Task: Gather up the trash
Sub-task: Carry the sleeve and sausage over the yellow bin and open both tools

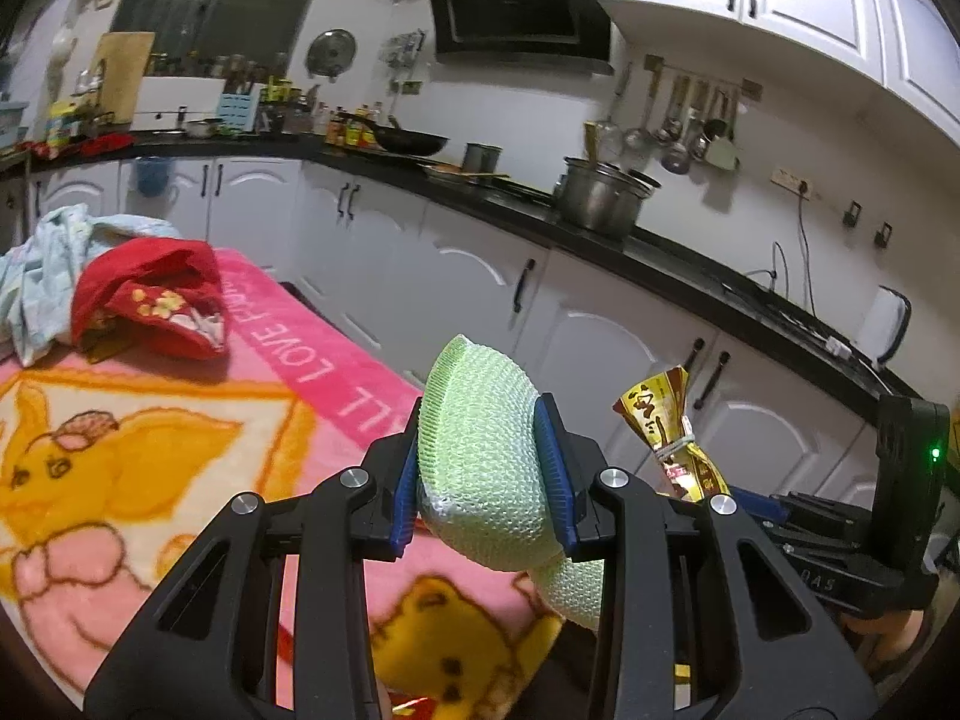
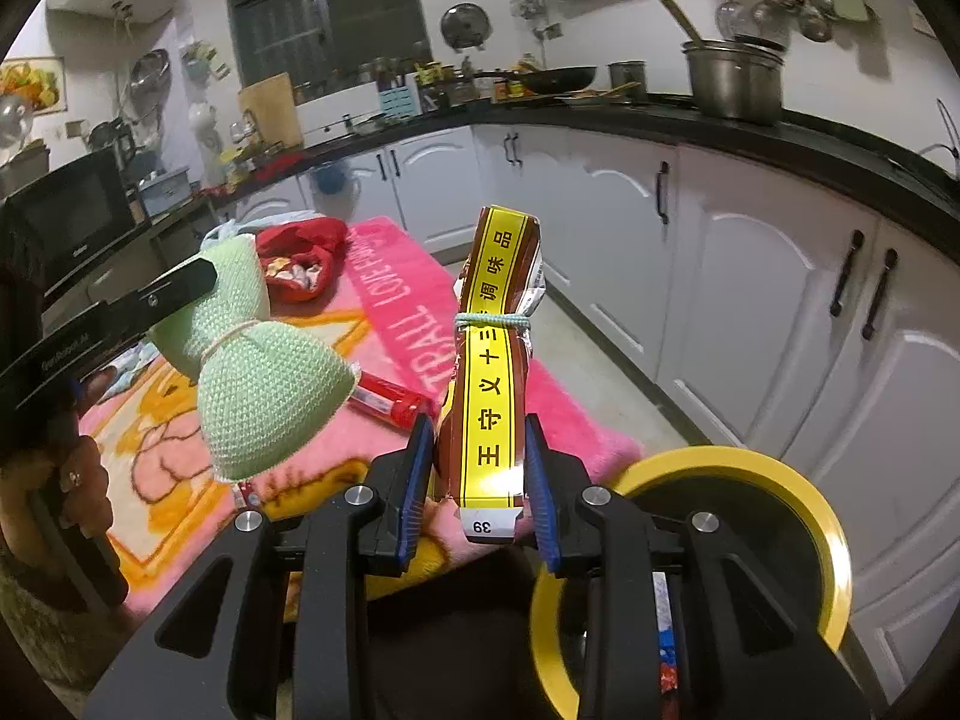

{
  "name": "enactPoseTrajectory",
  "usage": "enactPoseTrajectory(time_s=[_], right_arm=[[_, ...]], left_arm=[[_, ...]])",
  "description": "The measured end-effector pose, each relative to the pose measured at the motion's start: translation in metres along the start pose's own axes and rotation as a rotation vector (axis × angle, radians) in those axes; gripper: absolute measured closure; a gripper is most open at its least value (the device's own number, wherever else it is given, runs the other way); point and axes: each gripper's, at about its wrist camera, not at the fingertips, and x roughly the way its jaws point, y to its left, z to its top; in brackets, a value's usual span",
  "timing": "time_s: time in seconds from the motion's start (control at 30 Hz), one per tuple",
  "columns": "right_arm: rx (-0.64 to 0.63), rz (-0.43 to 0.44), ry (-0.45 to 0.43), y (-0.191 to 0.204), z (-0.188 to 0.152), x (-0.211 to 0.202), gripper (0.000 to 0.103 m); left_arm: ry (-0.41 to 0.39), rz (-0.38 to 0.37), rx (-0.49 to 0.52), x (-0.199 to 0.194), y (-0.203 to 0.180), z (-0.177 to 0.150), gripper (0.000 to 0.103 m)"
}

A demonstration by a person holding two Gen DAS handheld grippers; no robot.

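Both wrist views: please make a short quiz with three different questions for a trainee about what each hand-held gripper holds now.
1. True or false: the left hand-held gripper is shut on the green sponge.
2. What does the right hand-held gripper hold?
A. a red tube
B. a yellow and brown packet
C. a steel pot
3. Fill in: a thin band is tied around the middle of the ____ in the right gripper.

Key:
1. True.
2. B, the packet.
3. packet.
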Motion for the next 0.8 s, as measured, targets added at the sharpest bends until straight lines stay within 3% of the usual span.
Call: enactPoseTrajectory(time_s=[0.53,0.8], right_arm=[[0.114,-0.096,-0.005,-0.059,-0.023,-0.028,0.074],[0.174,-0.150,0.024,-0.089,-0.045,-0.033,0.080]], left_arm=[[0.032,-0.096,0.111,0.035,-0.070,-0.013,0.076],[0.064,-0.138,0.158,0.058,-0.101,-0.027,0.075]])
